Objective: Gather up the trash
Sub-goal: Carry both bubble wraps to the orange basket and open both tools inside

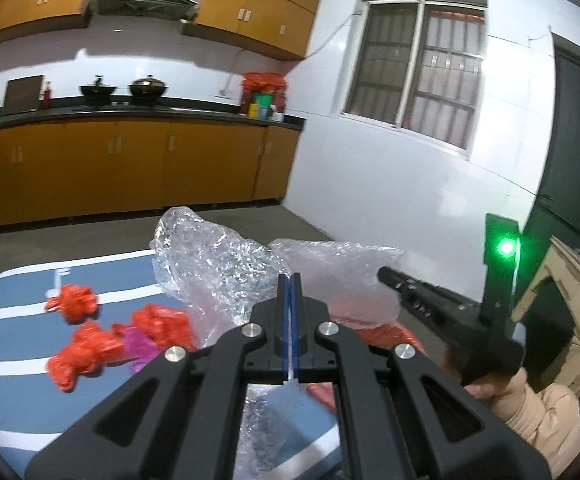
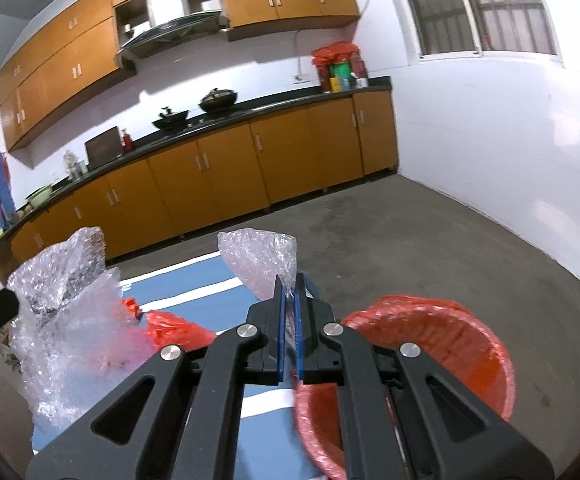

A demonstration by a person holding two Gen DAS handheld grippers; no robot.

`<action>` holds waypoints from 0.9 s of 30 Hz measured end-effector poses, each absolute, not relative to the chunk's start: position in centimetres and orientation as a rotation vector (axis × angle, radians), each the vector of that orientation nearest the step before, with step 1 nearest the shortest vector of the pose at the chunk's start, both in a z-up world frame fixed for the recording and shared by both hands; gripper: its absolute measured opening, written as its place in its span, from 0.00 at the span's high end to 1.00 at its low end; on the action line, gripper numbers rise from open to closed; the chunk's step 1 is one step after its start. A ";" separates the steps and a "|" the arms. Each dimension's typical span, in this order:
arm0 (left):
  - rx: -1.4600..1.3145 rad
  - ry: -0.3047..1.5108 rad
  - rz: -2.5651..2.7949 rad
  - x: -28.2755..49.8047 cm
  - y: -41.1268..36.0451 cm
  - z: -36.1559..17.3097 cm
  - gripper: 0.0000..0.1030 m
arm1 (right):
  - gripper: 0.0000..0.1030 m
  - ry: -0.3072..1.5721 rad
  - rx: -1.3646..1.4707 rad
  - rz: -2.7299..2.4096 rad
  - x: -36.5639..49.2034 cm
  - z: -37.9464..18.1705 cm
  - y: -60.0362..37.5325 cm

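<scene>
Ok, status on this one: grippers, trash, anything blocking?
Both grippers, left and right, shut on bubble wrap. Red-lined bin below right. Red wads remain on table. Nothing blocking.

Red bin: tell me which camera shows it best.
The right wrist view. The red bin fills its lower right, with rim and inside visible beside the right gripper. The left wrist view shows only red slivers behind the bubble wrap.

a blue white-striped table [image 1: 22,396] is being occupied by red crumpled bags [image 1: 84,350], with a purple scrap [image 1: 138,344] lying just beside them.
</scene>
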State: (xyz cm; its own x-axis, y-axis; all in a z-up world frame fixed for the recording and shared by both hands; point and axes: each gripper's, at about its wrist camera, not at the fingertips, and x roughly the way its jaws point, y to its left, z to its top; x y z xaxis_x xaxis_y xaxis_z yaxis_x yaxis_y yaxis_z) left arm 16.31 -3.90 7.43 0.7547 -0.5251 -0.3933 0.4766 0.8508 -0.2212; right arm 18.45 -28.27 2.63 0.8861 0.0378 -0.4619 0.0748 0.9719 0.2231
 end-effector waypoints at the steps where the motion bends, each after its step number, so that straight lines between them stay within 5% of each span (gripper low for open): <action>1: -0.108 0.464 -0.567 16.4 -4.8 7.5 0.98 | 0.96 0.483 0.240 -0.029 18.3 2.6 -28.7; 27: -0.086 0.609 -0.802 19.4 -20.8 0.3 0.97 | 0.96 0.564 0.305 -0.234 13.6 -1.5 -38.2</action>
State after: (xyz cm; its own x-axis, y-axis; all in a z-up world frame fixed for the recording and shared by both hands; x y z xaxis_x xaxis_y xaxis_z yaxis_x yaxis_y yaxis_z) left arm 19.40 -20.76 0.25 0.5348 -0.6960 -0.4791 0.6481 0.7017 -0.2960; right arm 13.58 -38.20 -1.52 0.8205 -0.1337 -0.5558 0.2991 0.9290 0.2180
